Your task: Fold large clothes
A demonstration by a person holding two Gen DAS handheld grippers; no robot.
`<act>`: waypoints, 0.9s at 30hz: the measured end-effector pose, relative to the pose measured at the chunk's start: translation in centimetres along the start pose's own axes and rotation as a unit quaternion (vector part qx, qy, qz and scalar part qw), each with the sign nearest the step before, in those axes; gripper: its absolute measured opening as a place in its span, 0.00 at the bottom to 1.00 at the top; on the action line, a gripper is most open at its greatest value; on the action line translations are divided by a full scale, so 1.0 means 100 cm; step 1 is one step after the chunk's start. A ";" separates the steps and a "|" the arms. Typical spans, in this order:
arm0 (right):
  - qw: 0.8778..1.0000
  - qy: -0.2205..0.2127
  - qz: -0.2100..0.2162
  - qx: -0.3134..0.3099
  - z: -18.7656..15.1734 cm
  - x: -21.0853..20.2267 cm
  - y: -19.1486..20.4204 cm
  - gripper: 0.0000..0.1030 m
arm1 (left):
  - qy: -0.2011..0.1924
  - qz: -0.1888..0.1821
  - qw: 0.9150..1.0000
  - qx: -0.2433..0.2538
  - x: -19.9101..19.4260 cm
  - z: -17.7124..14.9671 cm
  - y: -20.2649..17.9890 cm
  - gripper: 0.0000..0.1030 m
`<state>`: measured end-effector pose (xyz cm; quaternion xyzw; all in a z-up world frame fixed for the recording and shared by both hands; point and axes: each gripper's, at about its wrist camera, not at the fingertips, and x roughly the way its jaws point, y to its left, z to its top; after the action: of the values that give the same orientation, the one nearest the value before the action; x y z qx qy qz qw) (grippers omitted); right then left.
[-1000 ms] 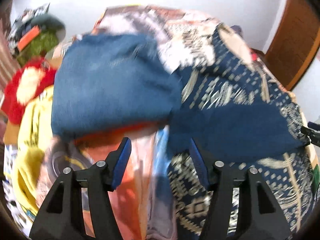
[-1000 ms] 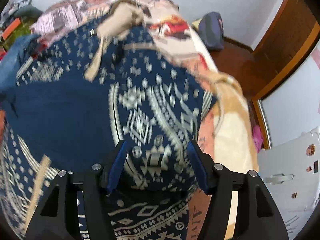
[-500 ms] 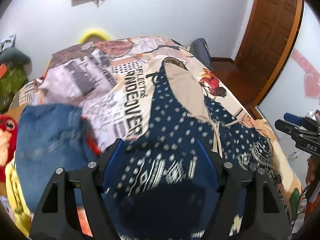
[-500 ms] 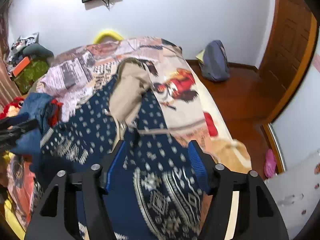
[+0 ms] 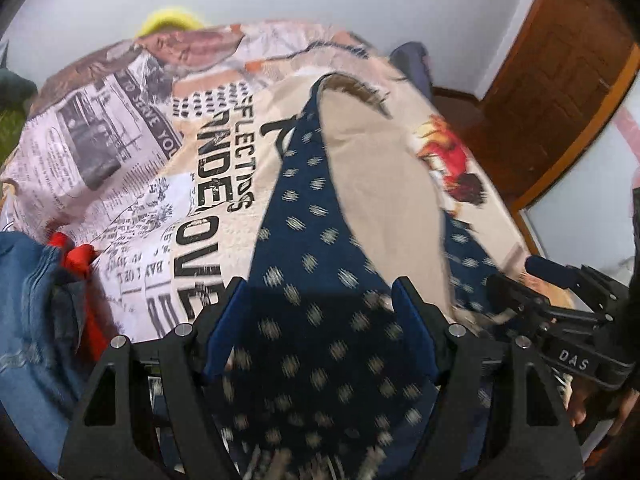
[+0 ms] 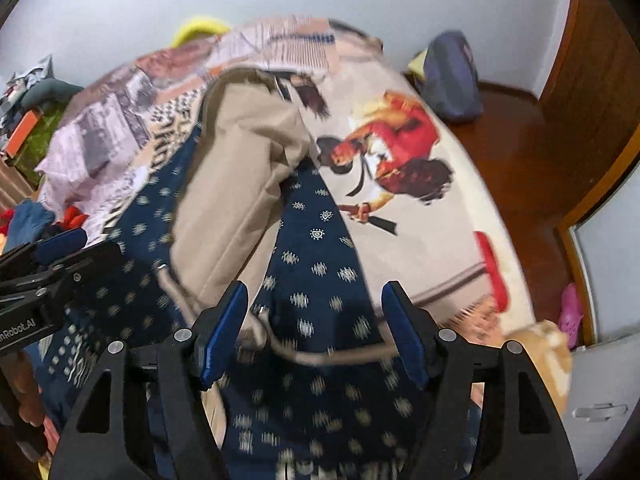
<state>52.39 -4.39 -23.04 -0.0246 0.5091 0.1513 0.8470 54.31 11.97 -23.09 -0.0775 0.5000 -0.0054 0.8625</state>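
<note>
A large navy hooded garment [image 5: 312, 280] with pale dots and a beige hood lining [image 5: 380, 176] lies spread on the bed, hood end far from me. It also shows in the right wrist view [image 6: 320, 280], with its beige lining [image 6: 236, 184] and a beige drawstring [image 6: 344, 354]. My left gripper [image 5: 322, 330] is open, hovering over the garment's left part. My right gripper [image 6: 314, 330] is open over its right part, above the drawstring. Each gripper shows in the other's view: the right one [image 5: 560, 320], the left one [image 6: 44, 276].
The bed cover [image 5: 168, 152] has newspaper print and a red figure [image 6: 392, 148]. Folded blue denim [image 5: 28, 320] and red cloth [image 5: 76, 256] lie at the left. A dark backpack [image 6: 452, 76] sits on the wooden floor by the wall. A wooden door [image 5: 560, 80] is at the right.
Both grippers have tilted up and moved forward over the garment toward the hood. The denim pile has slid to the left edge of the left view. Both stay open.
</note>
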 end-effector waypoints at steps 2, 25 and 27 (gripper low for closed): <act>1.000 0.011 0.006 0.013 0.006 0.015 -0.003 0.64 | 0.010 0.007 1.000 -0.009 0.018 0.008 0.005 0.71; 0.998 -0.036 0.055 0.011 -0.017 -0.025 -0.013 0.09 | -0.005 -0.031 1.000 0.001 -0.001 -0.011 0.005 0.13; 0.997 -0.053 0.061 -0.001 -0.026 -0.048 -0.010 0.09 | -0.019 -0.042 0.999 0.005 -0.027 -0.017 0.006 0.13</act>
<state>48.35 -6.94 -20.26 0.0133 0.4641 0.2044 0.8618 51.40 12.54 -21.65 -0.0944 0.4799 -0.0425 0.8712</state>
